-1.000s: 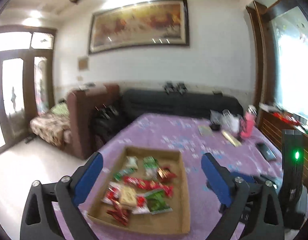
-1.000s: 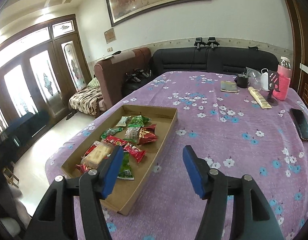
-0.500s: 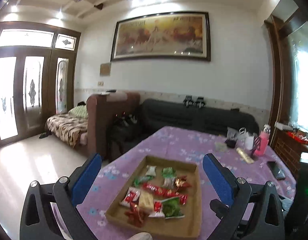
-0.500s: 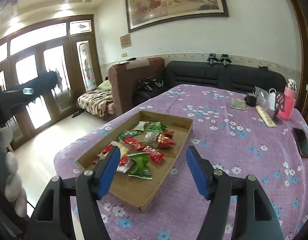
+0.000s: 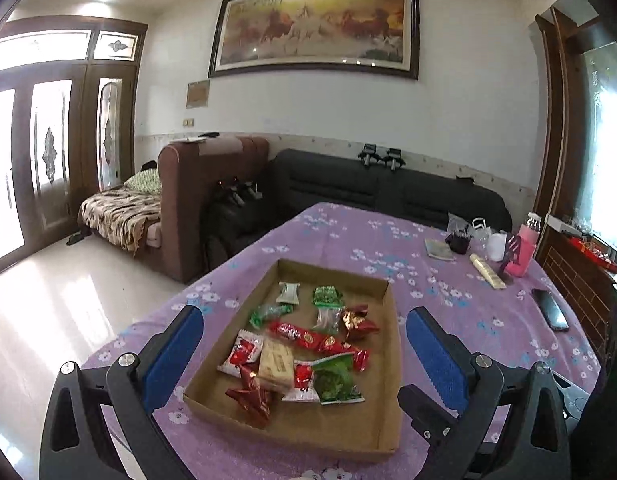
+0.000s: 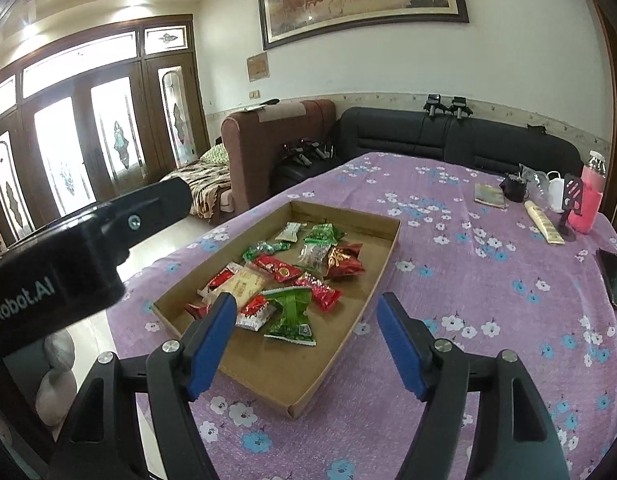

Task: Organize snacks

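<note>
Cardboard tray [image 5: 390, 344] on the purple-clothed table [image 6: 488, 280] held the snack packets [image 5: 304, 344] in a loose heap. I kept both the left claw [image 5: 304, 356] and right claw [image 6: 304, 340] spread and empty above it. Judging it, I'd take one edge packet at a time. Sofas [image 5: 388, 192] stood beyond.

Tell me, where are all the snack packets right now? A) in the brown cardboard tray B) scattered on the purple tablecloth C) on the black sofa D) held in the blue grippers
A: the snack packets all lie inside the cardboard tray, and both grippers are open and empty.
</note>
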### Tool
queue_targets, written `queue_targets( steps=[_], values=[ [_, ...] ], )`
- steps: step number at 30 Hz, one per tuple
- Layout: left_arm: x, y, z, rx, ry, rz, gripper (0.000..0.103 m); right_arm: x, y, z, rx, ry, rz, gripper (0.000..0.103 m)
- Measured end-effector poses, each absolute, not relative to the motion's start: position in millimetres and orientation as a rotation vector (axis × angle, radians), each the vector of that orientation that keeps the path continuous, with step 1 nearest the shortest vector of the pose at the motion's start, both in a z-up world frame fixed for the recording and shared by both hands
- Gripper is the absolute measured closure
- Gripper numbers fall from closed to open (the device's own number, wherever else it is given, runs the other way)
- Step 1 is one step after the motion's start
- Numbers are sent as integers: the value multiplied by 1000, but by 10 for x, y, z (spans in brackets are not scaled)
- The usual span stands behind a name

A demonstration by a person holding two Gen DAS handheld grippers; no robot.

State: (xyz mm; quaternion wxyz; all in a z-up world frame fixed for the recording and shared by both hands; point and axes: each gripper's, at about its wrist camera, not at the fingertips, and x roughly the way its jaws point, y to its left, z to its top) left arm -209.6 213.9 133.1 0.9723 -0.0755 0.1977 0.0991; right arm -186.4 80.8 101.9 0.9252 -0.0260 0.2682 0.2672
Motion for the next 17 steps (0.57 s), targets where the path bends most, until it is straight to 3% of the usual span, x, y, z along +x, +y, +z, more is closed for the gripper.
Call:
queue_targets(
  steps=[17],
  values=[
    [-1770,2166,1016,-175,548,184,0,-1647,867,783,-52,630,557,31]
  ],
)
